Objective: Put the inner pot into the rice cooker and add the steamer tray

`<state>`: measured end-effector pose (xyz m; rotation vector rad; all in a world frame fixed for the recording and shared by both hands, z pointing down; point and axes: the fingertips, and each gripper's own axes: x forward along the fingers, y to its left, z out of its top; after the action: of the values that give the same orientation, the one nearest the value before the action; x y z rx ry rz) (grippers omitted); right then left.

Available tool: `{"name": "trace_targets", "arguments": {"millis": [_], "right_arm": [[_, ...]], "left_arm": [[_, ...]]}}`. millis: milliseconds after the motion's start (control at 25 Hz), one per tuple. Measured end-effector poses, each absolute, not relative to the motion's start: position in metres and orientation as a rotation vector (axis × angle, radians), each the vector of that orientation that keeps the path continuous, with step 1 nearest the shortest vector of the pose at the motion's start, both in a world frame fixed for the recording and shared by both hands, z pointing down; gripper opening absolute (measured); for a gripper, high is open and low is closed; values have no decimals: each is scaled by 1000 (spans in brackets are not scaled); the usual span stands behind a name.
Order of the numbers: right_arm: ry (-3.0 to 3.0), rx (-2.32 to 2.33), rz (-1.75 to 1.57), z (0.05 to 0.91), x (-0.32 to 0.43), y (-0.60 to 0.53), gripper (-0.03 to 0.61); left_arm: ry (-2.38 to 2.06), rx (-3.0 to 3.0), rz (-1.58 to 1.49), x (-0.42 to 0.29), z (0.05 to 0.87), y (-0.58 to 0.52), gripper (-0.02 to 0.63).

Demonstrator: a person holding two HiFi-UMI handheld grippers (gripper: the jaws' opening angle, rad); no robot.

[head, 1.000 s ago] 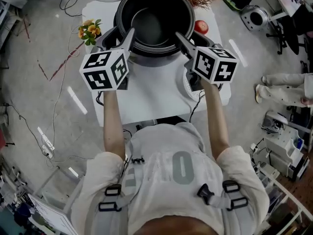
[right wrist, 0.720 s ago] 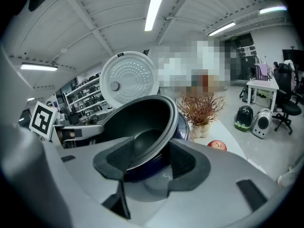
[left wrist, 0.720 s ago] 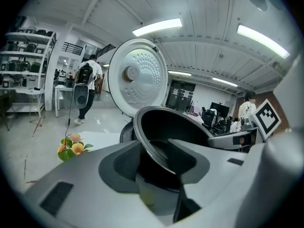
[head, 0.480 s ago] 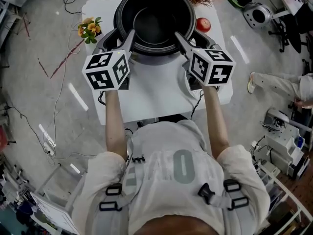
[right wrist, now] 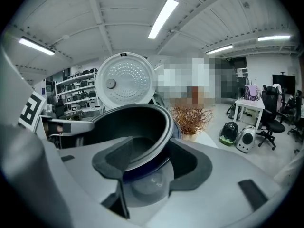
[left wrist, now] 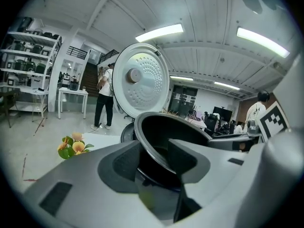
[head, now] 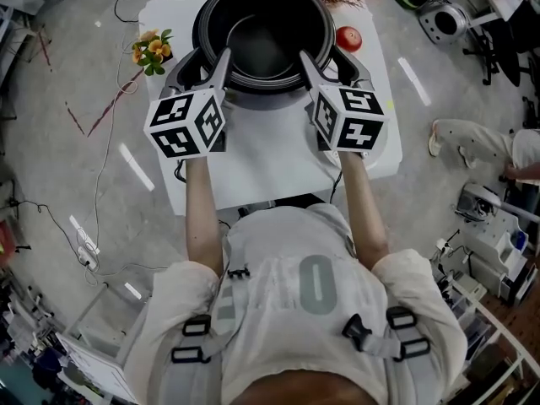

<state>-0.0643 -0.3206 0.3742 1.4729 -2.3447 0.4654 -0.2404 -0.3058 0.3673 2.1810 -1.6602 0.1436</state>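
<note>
Pot: black round metal inner pot (head: 261, 32) with a thin flared rim.
Where: seemingly seated in the grey rice cooker (head: 187, 64), whose white round lid (left wrist: 141, 80) stands open behind it.
Handling: likely stiff, fairly heavy, slick-coated; it could tip if lifted by one side.
Hold: best taken at opposite rim edges, one pad inside, one outside.
Left: left hand-held gripper (head: 221, 64) straddles the cooker's left-side rim, loosened, pads seemingly not pressing.
Right: right hand-held gripper (head: 310, 64) has just been opening; the cooker's right-side rim sits between its released jaws.
Arms: both reach straight toward the cooker over the white worktop (head: 261, 159), dipping slightly.
Tray: no steamer tray visible.
</note>
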Motion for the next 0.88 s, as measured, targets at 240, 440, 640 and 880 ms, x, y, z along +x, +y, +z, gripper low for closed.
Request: {"name": "trace_targets", "arguments": {"millis": [240,440,640,880], "right_arm": [[-2360,1469,473,374,-66,-324,249],[-2355,1469,485,374,-66,-325,249],[-2326,1487,375,369,-67,-326,250],[-2329,1488,366,370,-66,-324,245]], "left_arm": [[-1862,2208,387,-243,372,-307,184],[-1843,2204,354,-242,373,-307,178],[-1841,2207,363,-243,372,-307,179],[-1819,2219,332,-241,370,-305,195]]}}
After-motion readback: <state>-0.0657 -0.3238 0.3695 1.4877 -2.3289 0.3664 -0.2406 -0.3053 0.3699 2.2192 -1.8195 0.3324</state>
